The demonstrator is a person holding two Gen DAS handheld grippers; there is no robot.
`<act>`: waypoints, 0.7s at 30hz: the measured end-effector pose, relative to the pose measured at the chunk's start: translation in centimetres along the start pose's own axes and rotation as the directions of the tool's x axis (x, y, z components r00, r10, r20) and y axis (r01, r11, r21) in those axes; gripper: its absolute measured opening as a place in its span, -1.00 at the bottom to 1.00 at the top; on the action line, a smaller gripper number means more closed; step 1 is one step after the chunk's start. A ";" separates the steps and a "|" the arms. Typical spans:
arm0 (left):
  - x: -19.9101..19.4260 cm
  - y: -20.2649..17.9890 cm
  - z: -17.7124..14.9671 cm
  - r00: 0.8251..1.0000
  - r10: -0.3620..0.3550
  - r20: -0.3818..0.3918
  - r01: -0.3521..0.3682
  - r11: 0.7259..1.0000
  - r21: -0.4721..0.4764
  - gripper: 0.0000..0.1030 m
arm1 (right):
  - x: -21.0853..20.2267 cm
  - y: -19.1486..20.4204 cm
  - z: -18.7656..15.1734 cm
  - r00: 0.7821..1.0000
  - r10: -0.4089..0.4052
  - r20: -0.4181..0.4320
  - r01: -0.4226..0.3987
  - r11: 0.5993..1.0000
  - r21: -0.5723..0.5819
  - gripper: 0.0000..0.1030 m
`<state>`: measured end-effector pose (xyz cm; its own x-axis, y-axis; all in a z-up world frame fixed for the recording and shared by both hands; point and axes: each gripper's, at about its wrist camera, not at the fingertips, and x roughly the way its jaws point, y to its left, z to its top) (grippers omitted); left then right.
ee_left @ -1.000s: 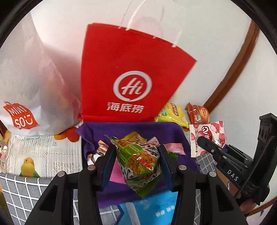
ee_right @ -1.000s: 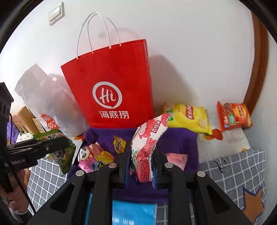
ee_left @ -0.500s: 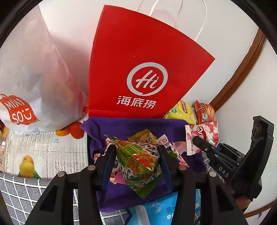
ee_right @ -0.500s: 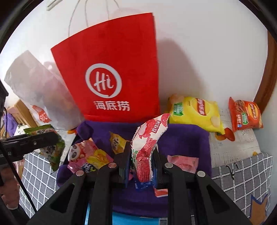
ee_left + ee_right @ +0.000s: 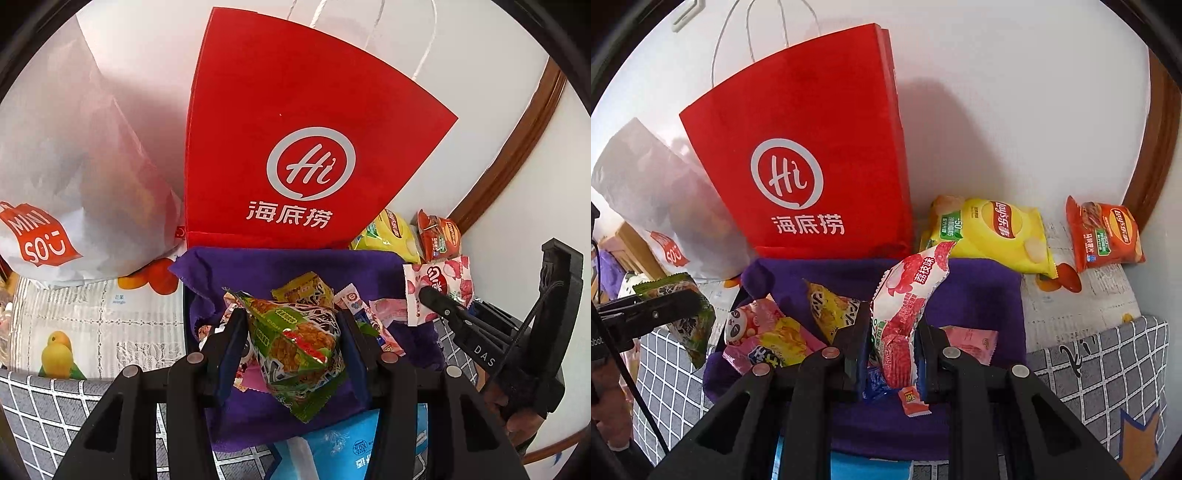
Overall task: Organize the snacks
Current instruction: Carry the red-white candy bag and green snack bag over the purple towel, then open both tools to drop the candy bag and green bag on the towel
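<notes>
My left gripper (image 5: 291, 332) is shut on a green snack packet (image 5: 295, 347), held over a box lined with purple cloth (image 5: 266, 266). My right gripper (image 5: 892, 332) is shut on a pink-and-white lychee snack packet (image 5: 908, 299) above the same purple-lined box (image 5: 979, 295). Several small packets lie inside the box, among them a pink panda packet (image 5: 750, 321) and a yellow packet (image 5: 831, 306). In the left wrist view the right gripper (image 5: 439, 301) and its lychee packet (image 5: 439, 284) show at the right. In the right wrist view the left gripper (image 5: 676, 306) with the green packet (image 5: 694, 325) shows at the left.
A red paper bag (image 5: 812, 155) stands against the wall behind the box, with a white bag (image 5: 74, 184) to its left. A yellow chip bag (image 5: 997, 229) and an orange chip bag (image 5: 1104, 232) lie at the back right. A blue tissue pack (image 5: 343, 443) sits in front of the box.
Both grippers have come closer to the purple-lined box with their packets still held; the right one has sunk a little. More of the packets inside the box now show.
</notes>
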<state>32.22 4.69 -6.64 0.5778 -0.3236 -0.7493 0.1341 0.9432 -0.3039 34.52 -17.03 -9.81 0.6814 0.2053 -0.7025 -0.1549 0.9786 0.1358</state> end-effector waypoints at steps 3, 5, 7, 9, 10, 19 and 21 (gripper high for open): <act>0.3 -0.2 -0.1 1.000 0.003 -0.005 -0.003 1.000 0.007 -0.09 | 0.0 0.1 0.0 1.000 0.002 -0.002 -0.002 1.000 -0.004 -0.60; 0.4 -0.4 -0.1 1.000 0.005 -0.009 -0.005 1.000 0.011 -0.09 | -0.2 0.1 0.0 1.000 0.007 -0.001 -0.007 1.000 -0.008 -0.60; 0.4 -0.5 -0.1 1.000 0.002 -0.008 -0.002 1.000 0.016 -0.09 | -0.3 0.0 0.0 1.000 0.011 -0.001 -0.011 1.000 -0.004 -0.60; 0.4 -0.7 -0.2 1.000 0.002 -0.010 -0.002 1.000 0.020 -0.09 | -0.4 -0.2 -0.1 1.000 0.014 -0.003 -0.014 1.000 0.000 -0.60; 0.5 -0.7 -0.2 1.000 0.001 -0.012 -0.001 1.000 0.022 -0.09 | -0.4 -0.4 -0.1 1.000 0.013 -0.005 -0.013 1.000 0.002 -0.60; 0.7 -0.7 -0.2 1.000 0.005 -0.017 -0.005 1.000 0.022 -0.09 | -0.9 -1.5 -0.1 1.000 -0.004 -0.012 0.004 1.000 0.014 -0.60; 0.6 -0.5 -0.2 1.000 0.010 -0.011 -0.010 1.000 0.017 -0.09 | -1.1 -1.7 -0.2 1.000 -0.003 -0.012 0.003 1.000 0.010 -0.60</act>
<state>32.32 4.01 -7.06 0.5699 -0.3147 -0.7591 0.1420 0.9476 -0.2862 33.92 -18.86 -9.42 0.6731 0.2020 -0.7114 -0.1457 0.9793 0.1403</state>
